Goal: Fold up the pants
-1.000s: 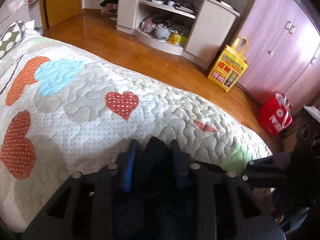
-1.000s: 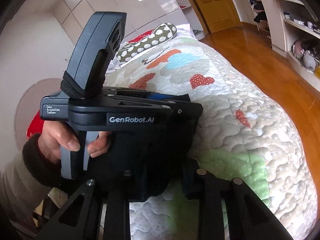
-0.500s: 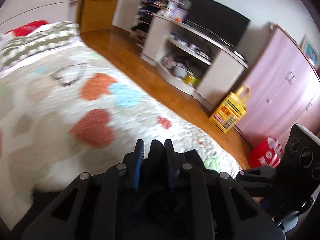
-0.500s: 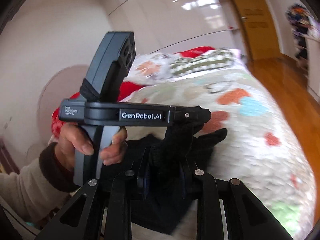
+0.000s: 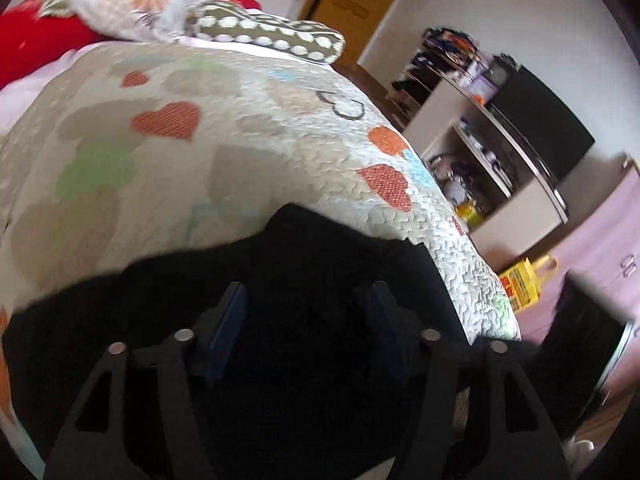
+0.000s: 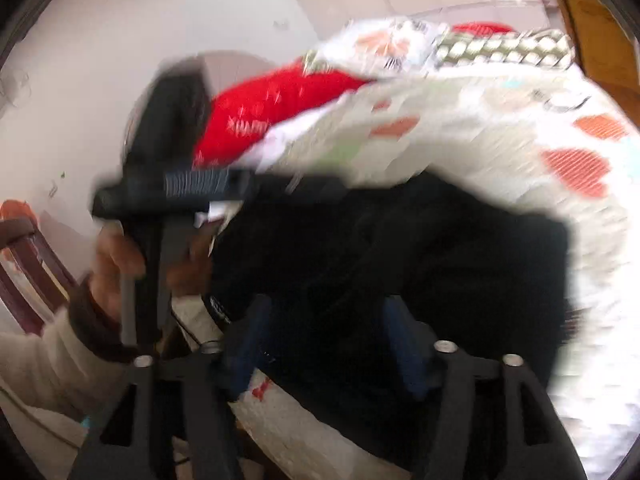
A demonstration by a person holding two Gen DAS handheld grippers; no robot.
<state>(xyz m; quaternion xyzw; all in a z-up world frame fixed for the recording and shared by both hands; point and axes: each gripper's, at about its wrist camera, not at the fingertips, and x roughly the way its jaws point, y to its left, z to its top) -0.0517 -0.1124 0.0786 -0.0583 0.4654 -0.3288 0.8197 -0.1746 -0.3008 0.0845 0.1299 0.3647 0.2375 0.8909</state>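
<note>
The black pants (image 5: 304, 264) lie bunched on the heart-patterned quilt (image 5: 200, 140) at the bed's near end. My left gripper (image 5: 308, 320) is open, its blue-padded fingers (image 5: 226, 332) spread wide over the black cloth. In the right wrist view the pants (image 6: 460, 248) spread to the right over the quilt (image 6: 520, 140). My right gripper (image 6: 328, 344) is also open above the cloth. The left gripper's body (image 6: 168, 184) and the hand holding it show at the left. The right wrist view is motion-blurred.
Pillows (image 5: 272, 36) and a red blanket (image 5: 36, 40) lie at the bed's head. A TV unit (image 5: 520, 152) with cluttered shelves, a yellow bag (image 5: 520, 284) and pink wardrobes (image 5: 612, 248) stand right of the bed. A wooden chair (image 6: 24, 264) is at the left.
Both grippers were shut on the pants and have swung toward the head of the bed, then opened. The pants now lie on the quilt under the spread fingers.
</note>
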